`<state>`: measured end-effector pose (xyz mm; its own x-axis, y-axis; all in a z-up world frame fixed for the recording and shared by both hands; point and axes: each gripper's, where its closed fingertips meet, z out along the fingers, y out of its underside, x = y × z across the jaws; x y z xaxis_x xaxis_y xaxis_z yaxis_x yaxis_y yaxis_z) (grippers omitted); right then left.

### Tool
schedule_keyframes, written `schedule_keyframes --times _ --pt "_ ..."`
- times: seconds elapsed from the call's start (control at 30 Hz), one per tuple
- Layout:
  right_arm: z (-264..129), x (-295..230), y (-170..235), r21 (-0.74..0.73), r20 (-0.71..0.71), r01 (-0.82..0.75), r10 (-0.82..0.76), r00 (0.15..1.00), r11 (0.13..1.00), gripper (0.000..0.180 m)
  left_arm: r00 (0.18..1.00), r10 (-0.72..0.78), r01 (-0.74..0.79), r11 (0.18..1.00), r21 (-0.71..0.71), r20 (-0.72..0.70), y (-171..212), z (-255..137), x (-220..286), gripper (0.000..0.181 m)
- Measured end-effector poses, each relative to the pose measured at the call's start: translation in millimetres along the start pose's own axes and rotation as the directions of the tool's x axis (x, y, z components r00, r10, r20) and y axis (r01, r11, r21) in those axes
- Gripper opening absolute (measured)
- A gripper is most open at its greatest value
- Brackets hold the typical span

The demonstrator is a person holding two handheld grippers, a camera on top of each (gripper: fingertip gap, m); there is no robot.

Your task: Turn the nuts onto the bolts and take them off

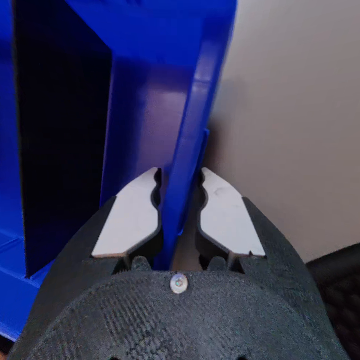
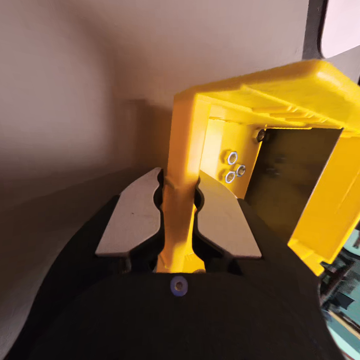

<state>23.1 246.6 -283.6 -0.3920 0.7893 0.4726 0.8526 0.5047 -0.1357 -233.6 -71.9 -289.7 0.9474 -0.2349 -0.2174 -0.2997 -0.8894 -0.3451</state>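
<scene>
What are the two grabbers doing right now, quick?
Left gripper: closed around the wall of a blue plastic bin.
Right gripper: shut on the rim of a yellow plastic bin with metal hex nuts inside.

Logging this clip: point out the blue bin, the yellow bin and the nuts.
blue bin (image 1: 194, 136), left wrist view, on its side wall rim
yellow bin (image 2: 183, 136), right wrist view, on its gripped wall edge
nuts (image 2: 232, 158), right wrist view, on the topmost nut
</scene>
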Motion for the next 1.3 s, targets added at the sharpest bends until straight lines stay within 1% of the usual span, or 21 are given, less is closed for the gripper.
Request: schedule_keyframes --times 0.03,0.13,0.2,0.33,0.4,0.47,0.57,0.67,0.73,0.77,0.8,0.87,0.93,0.97,1.03,1.07,1.13,1.17,1.2,1.27,1.3 --pt "0 -1 -3 0.005 -0.011 0.03 -0.03 0.999 1.0 0.029 0.998 0.048 -0.048 0.999 -0.011 0.04 0 3 -1 0.033" --pt "-8 -21 -18 0.107 0.025 0.049 -0.052 0.998 0.993 0.028 0.991 0.078 -0.076 0.997 -0.015 0.113 -14 6 1 0.032" --pt "-18 -40 -24 0.147 0.021 0.088 -0.092 0.996 0.985 0.028 0.984 0.111 -0.112 0.994 0.002 0.141 -26 8 7 0.032" --pt "-40 -80 -29 0.192 -0.058 0.234 -0.228 0.972 0.953 0.029 0.973 0.2 -0.207 0.977 0.057 0.112 -63 15 37 0.033" --pt "-52 -103 -33 0.23 -0.067 0.269 -0.26 0.963 0.935 0.028 0.961 0.256 -0.265 0.961 0.085 0.103 -88 20 53 0.033" --pt "-65 -123 -37 0.269 -0.078 0.267 -0.255 0.964 0.925 0.029 0.945 0.31 -0.32 0.94 0.114 0.101 -112 25 67 0.034" --pt "-99 -144 -49 0.413 -0.076 0.153 -0.133 0.988 0.898 0.033 0.92 0.359 -0.383 0.909 0.165 0.156 -142 30 73 0.036" --pt "-154 -139 -40 0.574 -0.063 -0.041 0.095 0.993 0.818 0.034 0.933 0.29 -0.342 0.898 0.275 0.213 -156 15 73 0.045" --pt "-184 -124 -12 0.65 -0.033 -0.21 0.303 0.953 0.731 0.03 0.957 0.195 -0.269 0.872 0.41 0.214 -161 -6 78 0.041" --pt "-192 -114 9 0.672 -0.024 -0.291 0.412 0.911 0.681 0.028 0.971 0.143 -0.221 0.839 0.497 0.191 -163 -20 84 0.04" --pt "-197 -103 33 0.685 -0.032 -0.359 0.519 0.854 0.634 0.028 0.986 0.096 -0.155 0.805 0.573 0.133 -165 -34 94 0.039" --pt "-194 -88 78 0.694 -0.032 -0.472 0.679 0.733 0.543 0.03 0.997 0.004 0.051 0.741 0.669 -0.081 -168 -57 123 0.042" --pt "-182 -80 103 0.696 0.013 -0.561 0.773 0.634 0.448 0.036 0.953 -0.046 0.253 0.659 0.708 -0.298 -178 -75 160 0.046" --pt "-174 -76 107 0.698 0.032 -0.585 0.797 0.603 0.414 0.038 0.936 -0.062 0.304 0.641 0.705 -0.347 -182 -76 176 0.047" --pt "-153 -69 105 0.673 0.067 -0.629 0.816 0.574 0.388 0.046 0.906 -0.124 0.394 0.601 0.695 -0.406 -196 -69 202 0.058" --pt "-141 -66 101 0.657 0.086 -0.65 0.819 0.568 0.382 0.048 0.887 -0.175 0.443 0.582 0.683 -0.426 -204 -61 210 0.062" --pt "-121 -59 91 0.627 0.124 -0.686 0.821 0.557 0.37 0.051 0.863 -0.241 0.495 0.575 0.651 -0.443 -218 -40 223 0.07" --pt "-111 -56 86 0.608 0.137 -0.702 0.822 0.553 0.371 0.051 0.863 -0.273 0.5 0.577 0.646 -0.425 -224 -30 225 0.07" --pt "-102 -55 82 0.591 0.15 -0.713 0.818 0.555 0.376 0.051 0.878 -0.309 0.479 0.582 0.657 -0.366 -229 -21 221 0.067" --pt "-99 -53 76 0.587 0.195 -0.736 0.824 0.533 0.337 0.026 0.906 -0.328 0.419 0.611 0.672 -0.266 -236 -15 213 0.058" --pt "-99 -50 79 0.596 0.149 -0.723 0.837 0.527 0.349 0.016 0.911 -0.347 0.4 0.614 0.681 -0.223 -238 -16 208 0.054"
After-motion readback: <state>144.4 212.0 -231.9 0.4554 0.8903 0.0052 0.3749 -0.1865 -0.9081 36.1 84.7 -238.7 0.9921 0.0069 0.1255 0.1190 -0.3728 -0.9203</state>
